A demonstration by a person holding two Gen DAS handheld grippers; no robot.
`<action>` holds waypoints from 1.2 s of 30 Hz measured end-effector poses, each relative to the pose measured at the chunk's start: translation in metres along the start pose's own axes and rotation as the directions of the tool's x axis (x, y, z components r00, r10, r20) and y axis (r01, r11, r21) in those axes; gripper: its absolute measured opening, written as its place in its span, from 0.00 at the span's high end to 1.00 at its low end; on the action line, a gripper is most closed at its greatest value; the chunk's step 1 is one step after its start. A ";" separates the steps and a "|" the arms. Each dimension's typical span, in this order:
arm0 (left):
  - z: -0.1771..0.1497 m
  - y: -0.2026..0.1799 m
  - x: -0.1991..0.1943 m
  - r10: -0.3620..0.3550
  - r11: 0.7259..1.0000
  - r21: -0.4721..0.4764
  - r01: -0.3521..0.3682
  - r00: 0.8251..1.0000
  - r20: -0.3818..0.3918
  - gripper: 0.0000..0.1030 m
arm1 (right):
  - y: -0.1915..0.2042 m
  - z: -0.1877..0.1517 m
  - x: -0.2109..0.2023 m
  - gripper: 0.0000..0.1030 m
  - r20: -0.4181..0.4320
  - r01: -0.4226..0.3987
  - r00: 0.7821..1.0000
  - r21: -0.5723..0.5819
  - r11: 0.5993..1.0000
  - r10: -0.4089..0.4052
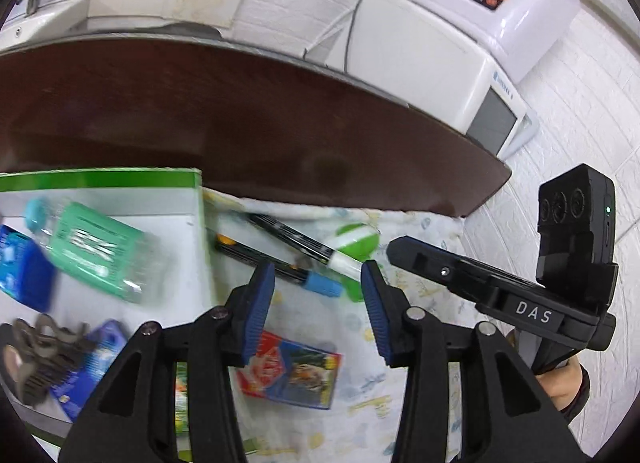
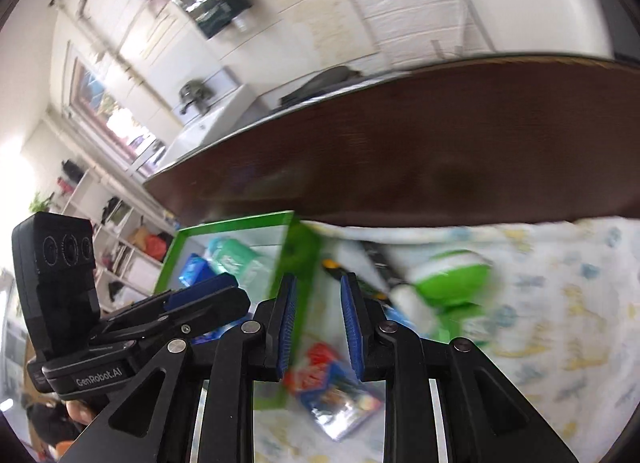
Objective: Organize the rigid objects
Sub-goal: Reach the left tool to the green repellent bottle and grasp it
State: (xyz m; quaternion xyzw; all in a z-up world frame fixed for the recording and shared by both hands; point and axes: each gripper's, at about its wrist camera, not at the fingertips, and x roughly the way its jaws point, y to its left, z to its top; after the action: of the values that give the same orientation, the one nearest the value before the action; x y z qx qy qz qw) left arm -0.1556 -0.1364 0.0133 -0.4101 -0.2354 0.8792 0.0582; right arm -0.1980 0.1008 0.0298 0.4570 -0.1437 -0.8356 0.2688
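A: We had the left claw (image 1: 318, 283) part open with nothing between its pads, hanging over the markers (image 1: 288, 251) on the patterned cloth (image 1: 420, 231). No earlier frame to compare, so that's all we could say of it.

B: Right claw (image 2: 318, 303)?

A: Narrow gap, nothing in it. It hung over the near right edge of the green-rimmed tray (image 2: 240, 223). The bottle (image 1: 96, 247), blue box (image 1: 20, 267) and hair clip (image 1: 36, 355) already lay in the tray. Still out on the cloth: the markers, the green-and-white toy (image 1: 356, 243) just right of them, and the red-and-blue packet (image 1: 292, 371) nearer us.

B: Risks?

A: Both views were smeared, so we judged the hands were moving fast. Coming down at that speed, the left claw could knock the markers, and they'd roll toward the bare table (image 1: 240, 123) beyond the cloth.

B: And the packet?

A: Flat on soft cloth. The pads could pinch fabric with it and drag everything. Also, both claws sat close together, so a clash was possible. The right claw would have to open before any pick.
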 end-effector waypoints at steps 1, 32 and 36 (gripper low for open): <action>-0.001 -0.006 0.007 0.003 1.000 0.003 -0.003 1.000 -0.012 0.58 | -0.012 -0.002 -0.006 0.76 0.009 0.011 1.000 0.017 1.000 -0.011; -0.016 -0.059 0.120 0.059 0.991 0.129 -0.038 0.984 -0.169 0.55 | -0.145 -0.007 0.062 0.39 -0.153 -0.159 0.963 0.346 0.925 0.223; -0.016 -0.057 0.117 0.042 0.990 0.143 -0.019 0.986 -0.162 0.54 | -0.142 -0.010 0.066 0.42 -0.155 -0.152 0.965 0.327 0.933 0.212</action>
State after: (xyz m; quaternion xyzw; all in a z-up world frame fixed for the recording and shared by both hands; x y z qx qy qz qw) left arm -0.2257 -0.0460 -0.0501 -0.4798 -0.1609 0.8575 0.0927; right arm -0.2639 0.1778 -0.0898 0.5549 -0.2901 -0.7270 0.2819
